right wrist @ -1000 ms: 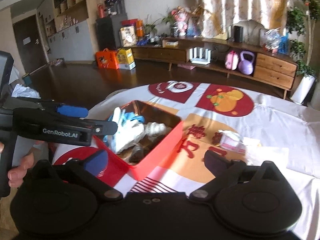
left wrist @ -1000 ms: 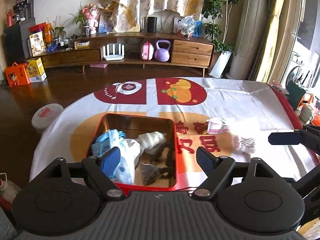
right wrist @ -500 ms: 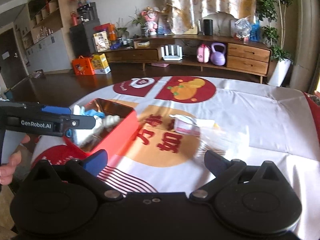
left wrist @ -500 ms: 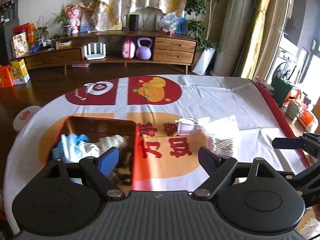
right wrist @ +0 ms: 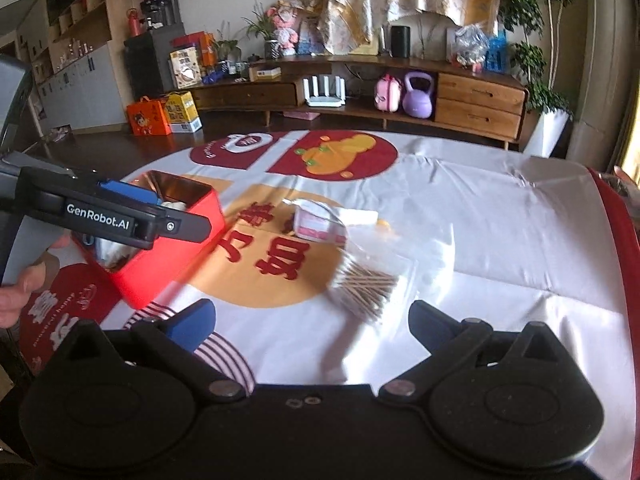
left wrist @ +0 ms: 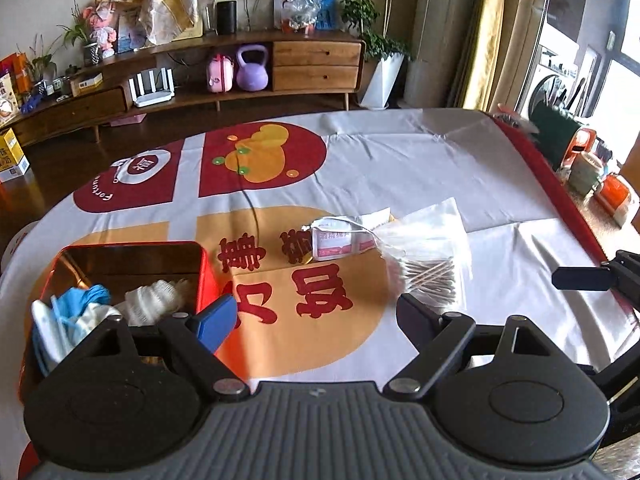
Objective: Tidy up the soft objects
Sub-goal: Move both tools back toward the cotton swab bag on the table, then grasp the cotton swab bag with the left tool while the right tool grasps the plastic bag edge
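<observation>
On the tablecloth: tin left of wipes packet; swab bag right of the packet.

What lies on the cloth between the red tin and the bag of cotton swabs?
Nothing: between the red tin and the swab bag only printed tablecloth shows in the left wrist view. The pink packet sits farther back.

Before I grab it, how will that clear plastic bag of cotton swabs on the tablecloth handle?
The clear plastic bag of cotton swabs will probably flop and sag, since its thin film lies crumpled. It looks light. The loose swabs may slide toward the low end, and the glossy film could slip between pads.
</observation>
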The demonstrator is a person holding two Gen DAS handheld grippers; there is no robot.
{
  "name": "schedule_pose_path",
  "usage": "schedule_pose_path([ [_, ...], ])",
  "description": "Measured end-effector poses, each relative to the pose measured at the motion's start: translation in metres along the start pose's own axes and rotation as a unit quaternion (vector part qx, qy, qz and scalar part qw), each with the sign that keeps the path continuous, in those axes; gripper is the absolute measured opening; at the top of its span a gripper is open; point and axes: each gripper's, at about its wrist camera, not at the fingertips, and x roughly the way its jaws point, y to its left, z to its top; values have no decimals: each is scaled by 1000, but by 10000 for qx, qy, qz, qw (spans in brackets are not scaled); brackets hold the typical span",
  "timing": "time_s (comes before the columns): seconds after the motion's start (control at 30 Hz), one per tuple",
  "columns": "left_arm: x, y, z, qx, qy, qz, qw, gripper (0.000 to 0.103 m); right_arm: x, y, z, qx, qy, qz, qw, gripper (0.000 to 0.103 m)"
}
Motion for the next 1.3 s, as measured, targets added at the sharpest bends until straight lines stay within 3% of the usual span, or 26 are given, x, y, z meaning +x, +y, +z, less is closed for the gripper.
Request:
schedule_pose_path([
  [0.33, 46, 0, 9, -221, 219, -80, 9995, 87, 20, -32, 8, -5, 18, -212, 9998, 103],
  [0.67, 71, -31, 2, -22, 273, -421, 9987, 87, 54, -89, 33, 453, 120, -493, 9977, 102],
  [1.1, 112, -86, -2, 133, 481, -1091, 9928, 87, 110, -113, 40, 720, 458, -419, 9955, 98],
  [1.3, 133, -92, -3, 21, 586, -1092, 9923, 87, 125, -117, 40, 783, 524, -328, 9950, 97],
])
